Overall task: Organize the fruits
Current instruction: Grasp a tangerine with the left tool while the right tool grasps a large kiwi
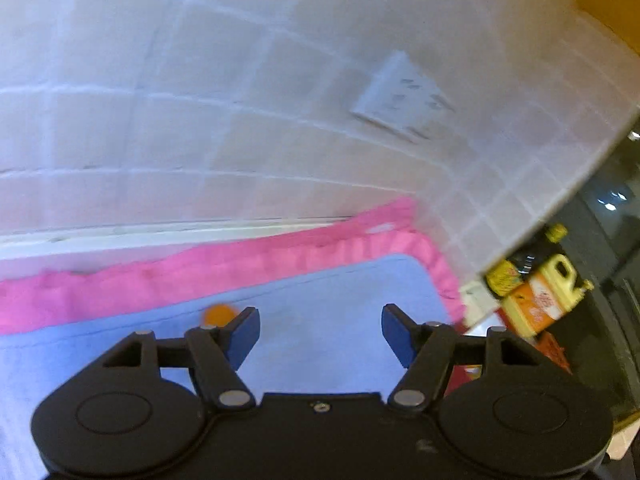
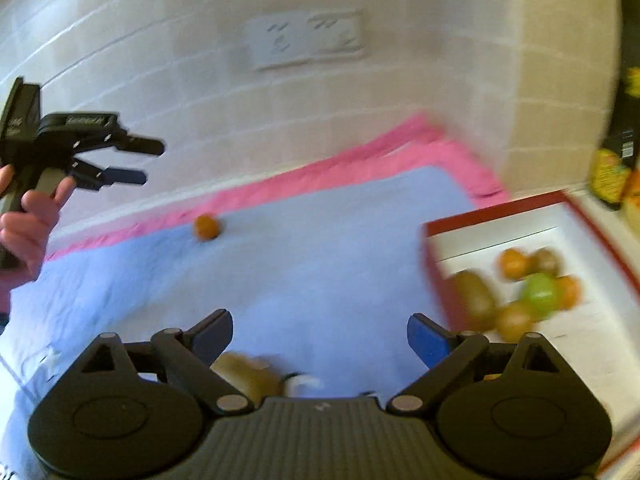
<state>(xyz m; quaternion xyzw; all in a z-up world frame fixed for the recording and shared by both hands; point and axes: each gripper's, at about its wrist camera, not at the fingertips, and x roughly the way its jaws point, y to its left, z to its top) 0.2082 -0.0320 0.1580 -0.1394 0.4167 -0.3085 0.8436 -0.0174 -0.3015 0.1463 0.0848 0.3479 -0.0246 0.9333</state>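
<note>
Right wrist | left gripper [image 2: 140,162], right gripper [image 2: 320,338] both agape, empty | one orange [image 2: 206,227] on cloth [image 2: 320,248]

Small round orange fruit [image 1: 216,315] on the light blue cloth [image 1: 320,300]: right part hidden behind the blue pad of the left claw [image 1: 320,336]. Brownish oval fruit [image 2: 248,376] low in the right wrist view: smeared, lower part covered by the right claw [image 2: 320,340]; the white item beside it cannot be identified. Pile of orange, green and brown fruits [image 2: 520,292] in the red-walled white box [image 2: 440,272]: motion-blurred, count uncertain; box cut off at the frame's right edge. Yellow-labelled bottles [image 1: 536,280] at right: labels illegible.
</note>
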